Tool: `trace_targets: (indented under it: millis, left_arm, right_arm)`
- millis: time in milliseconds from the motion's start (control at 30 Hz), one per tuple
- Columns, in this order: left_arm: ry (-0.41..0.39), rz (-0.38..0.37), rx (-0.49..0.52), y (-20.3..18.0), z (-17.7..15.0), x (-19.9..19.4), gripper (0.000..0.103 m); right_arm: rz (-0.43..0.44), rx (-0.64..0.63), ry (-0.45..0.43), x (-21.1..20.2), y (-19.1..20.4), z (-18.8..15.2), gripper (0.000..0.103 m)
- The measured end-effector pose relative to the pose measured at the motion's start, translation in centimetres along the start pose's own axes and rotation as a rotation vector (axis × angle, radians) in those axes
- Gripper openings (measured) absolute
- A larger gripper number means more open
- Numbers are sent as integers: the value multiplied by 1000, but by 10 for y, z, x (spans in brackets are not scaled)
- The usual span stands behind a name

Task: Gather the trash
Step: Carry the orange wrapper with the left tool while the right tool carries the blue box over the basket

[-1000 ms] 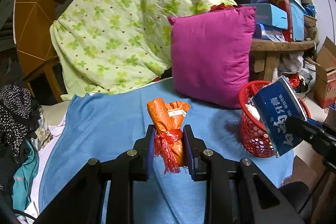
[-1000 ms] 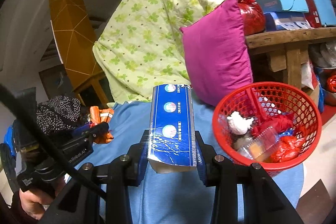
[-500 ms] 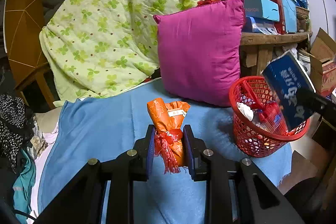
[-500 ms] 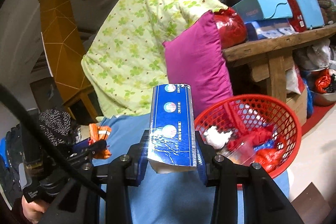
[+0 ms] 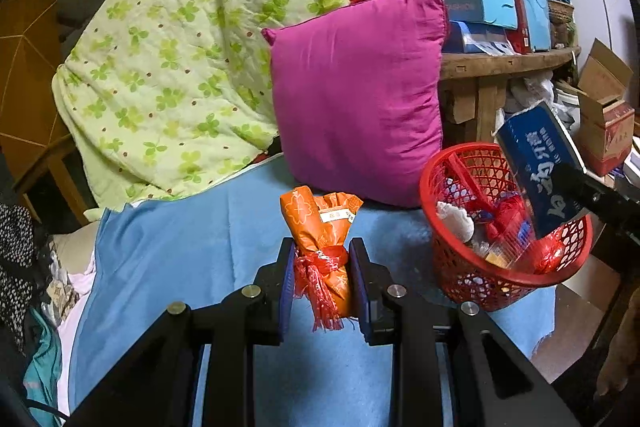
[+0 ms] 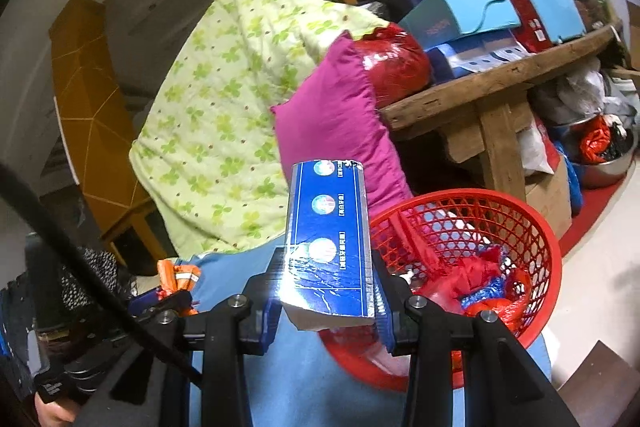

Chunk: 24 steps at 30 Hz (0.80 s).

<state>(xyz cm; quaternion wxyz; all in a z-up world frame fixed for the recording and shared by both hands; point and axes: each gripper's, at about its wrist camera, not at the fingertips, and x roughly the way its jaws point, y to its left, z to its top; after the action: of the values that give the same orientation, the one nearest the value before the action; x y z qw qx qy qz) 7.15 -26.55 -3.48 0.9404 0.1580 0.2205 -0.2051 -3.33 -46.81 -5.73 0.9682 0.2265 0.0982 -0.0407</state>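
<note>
Clamping an orange wrapped packet (image 5: 322, 239) between its two pads, the left gripper (image 5: 322, 279) holds it upright above the blue sheet (image 5: 192, 255), the red ribbon tie sitting right at the pinch. Over on the other side, the right gripper (image 6: 328, 291) is closed on a blue box (image 6: 330, 231), squeezed at its lower end so the long printed face stands up in front of the camera. From the left wrist view that same blue box (image 5: 540, 167) hangs tilted over the far rim of the red basket (image 5: 452, 267), which stands on the sheet's right end. And the basket is already carrying a load: a white crumpled wad (image 5: 454, 221), red plastic bags (image 5: 506, 213), a clear wrapper and bits of blue, all heaped on its bottom. The right wrist view looks down into the basket (image 6: 540, 239) just past the box, red and blue scraps piled inside. Behind it a magenta pillow (image 5: 360, 95) leans against a green clover quilt (image 5: 180, 59), with a wooden table (image 6: 492, 83) stacked with boxes beside them.
</note>
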Motion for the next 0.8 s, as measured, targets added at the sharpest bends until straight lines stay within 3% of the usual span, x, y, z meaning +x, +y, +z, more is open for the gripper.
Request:
trace_targets:
  millis: [800]
  left_arm:
    - [-64, -122, 73, -51, 37, 17, 28]
  right_arm:
    - [-124, 69, -13, 3, -45, 12, 41]
